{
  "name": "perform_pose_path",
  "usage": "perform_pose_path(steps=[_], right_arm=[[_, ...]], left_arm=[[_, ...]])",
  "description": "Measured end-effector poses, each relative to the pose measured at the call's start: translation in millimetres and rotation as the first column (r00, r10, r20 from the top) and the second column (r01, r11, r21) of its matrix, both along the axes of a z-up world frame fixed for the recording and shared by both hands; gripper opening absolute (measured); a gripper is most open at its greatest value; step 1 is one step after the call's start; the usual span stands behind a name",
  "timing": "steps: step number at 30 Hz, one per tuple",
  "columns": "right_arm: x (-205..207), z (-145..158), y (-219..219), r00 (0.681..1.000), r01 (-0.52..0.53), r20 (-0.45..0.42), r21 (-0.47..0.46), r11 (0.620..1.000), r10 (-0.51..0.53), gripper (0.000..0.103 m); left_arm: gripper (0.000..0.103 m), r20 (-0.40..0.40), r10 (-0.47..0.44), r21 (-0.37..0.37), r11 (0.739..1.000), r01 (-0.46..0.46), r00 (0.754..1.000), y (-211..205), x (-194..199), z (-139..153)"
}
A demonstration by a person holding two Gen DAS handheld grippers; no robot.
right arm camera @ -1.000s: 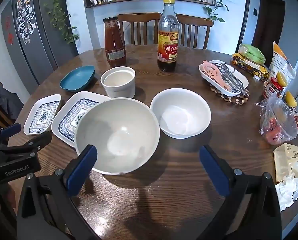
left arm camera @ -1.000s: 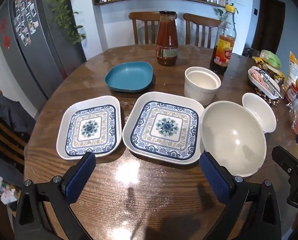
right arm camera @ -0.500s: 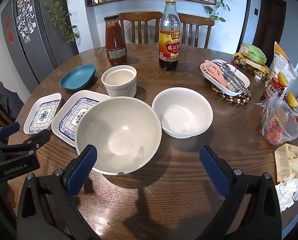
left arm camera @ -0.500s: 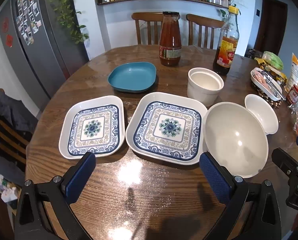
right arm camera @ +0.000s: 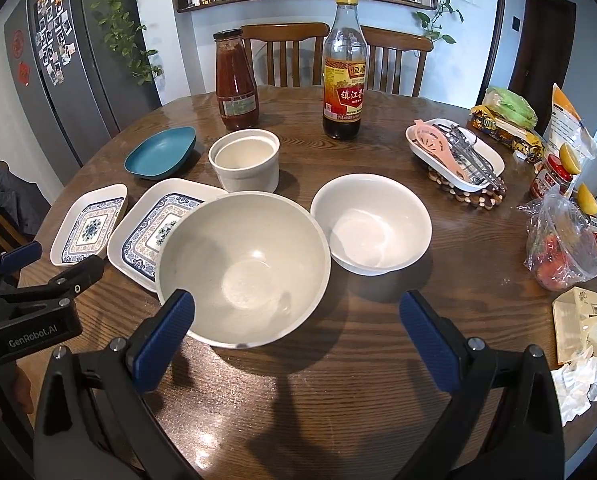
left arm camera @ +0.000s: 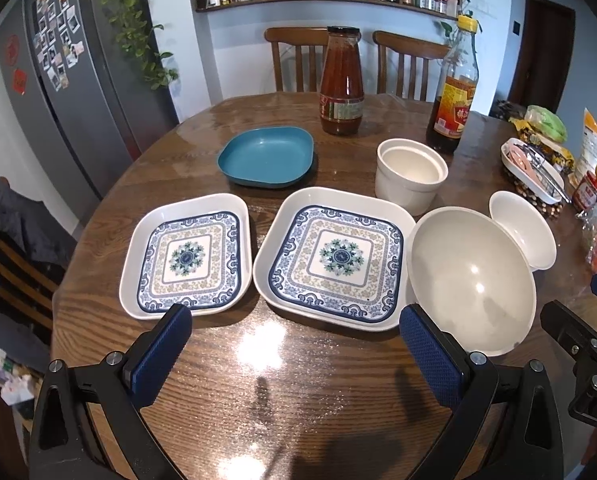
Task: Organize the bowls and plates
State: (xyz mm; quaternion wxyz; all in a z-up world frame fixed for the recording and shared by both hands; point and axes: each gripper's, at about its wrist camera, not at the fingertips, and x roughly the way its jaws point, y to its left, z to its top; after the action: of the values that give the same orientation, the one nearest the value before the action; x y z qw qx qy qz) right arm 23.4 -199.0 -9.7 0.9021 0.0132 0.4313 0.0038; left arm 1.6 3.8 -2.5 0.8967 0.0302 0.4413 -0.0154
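So nothing looks sorted yet: both the left gripper [left arm camera: 294, 350] and right gripper [right arm camera: 296, 334] hover wide open and empty, two patterned plates [left arm camera: 188, 254] at ten o'clock, the big bowl [right arm camera: 242, 268] dead ahead, small bowl [right arm camera: 372, 228] at one o'clock, all unstacked.

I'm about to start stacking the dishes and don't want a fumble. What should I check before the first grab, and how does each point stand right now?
1. Left tongs open and empty: ok.
2. Right tongs open and empty: ok.
3. Small patterned plate and large patterned plate empty: ok.
4. Large bowl free of neighbours: not ok, its rim overlaps the large patterned plate's edge; contact cannot tell.
5. Small white bowl empty and apart from the vinegar bottle: ok.
6. Blue dish reachable past the sauce jar: ok, jar stands behind it.
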Motion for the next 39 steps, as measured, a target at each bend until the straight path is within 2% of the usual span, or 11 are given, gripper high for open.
perform_pose_path(steps=[31,39], right_arm=[[-1,3,13,0.999,-0.035,0.002,-0.002,0.999,0.035,0.103],[1,2,17,0.999,-0.046,-0.006,-0.001,0.999,0.046,0.103]], left_arm=[[0.103,-0.017,0.035,-0.033,0.999,-0.036,0.999,19,-1,-2],[0.103,-0.04,0.038,-0.093,0.995,-0.041,0.998,26,0,-4]])
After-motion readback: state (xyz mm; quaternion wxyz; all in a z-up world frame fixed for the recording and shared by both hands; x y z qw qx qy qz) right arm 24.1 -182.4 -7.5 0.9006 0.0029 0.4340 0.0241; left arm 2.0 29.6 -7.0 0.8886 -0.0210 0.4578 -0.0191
